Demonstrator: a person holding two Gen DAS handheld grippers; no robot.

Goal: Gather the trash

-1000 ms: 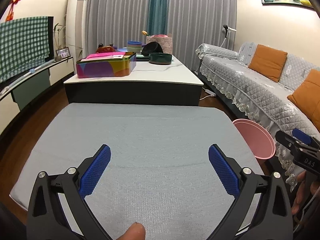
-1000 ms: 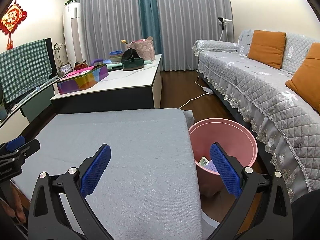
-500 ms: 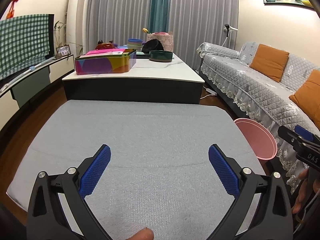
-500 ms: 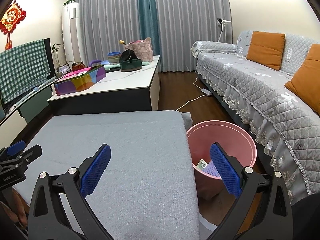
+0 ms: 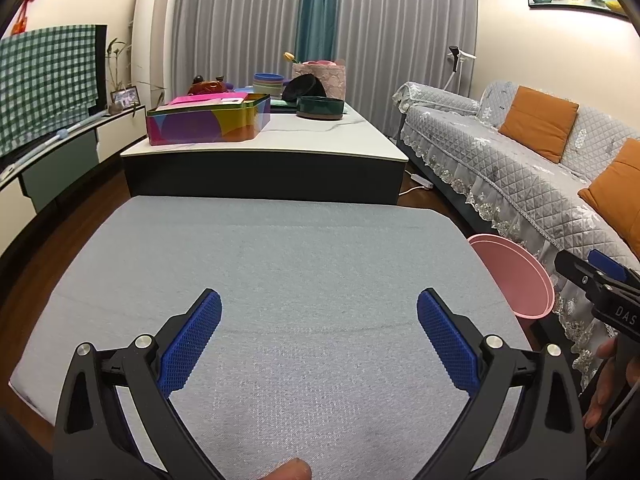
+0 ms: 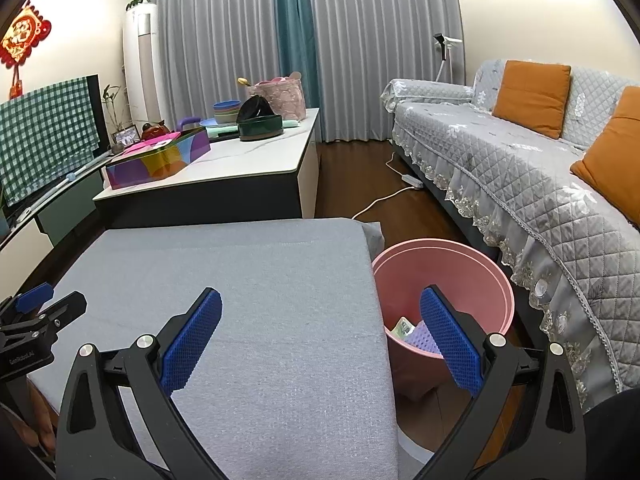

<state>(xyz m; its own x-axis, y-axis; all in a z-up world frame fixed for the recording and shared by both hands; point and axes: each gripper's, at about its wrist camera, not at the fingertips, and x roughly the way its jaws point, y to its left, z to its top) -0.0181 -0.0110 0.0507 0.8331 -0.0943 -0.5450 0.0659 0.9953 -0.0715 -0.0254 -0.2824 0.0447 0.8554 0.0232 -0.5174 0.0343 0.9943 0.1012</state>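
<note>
Right wrist view: right gripper (image 6: 320,332), jaws wide apart and empty, hangs over the grey table (image 6: 248,280) edge beside the pink bin (image 6: 472,264) holding trash (image 6: 412,330); left gripper (image 5: 319,328) likewise spread.

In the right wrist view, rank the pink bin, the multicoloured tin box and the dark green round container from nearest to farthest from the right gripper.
From the right gripper:
1. Pink bin, just right of the grey mat.
2. Multicoloured tin box, near left corner of the white table.
3. Dark green round container, farther back on that table.
</note>
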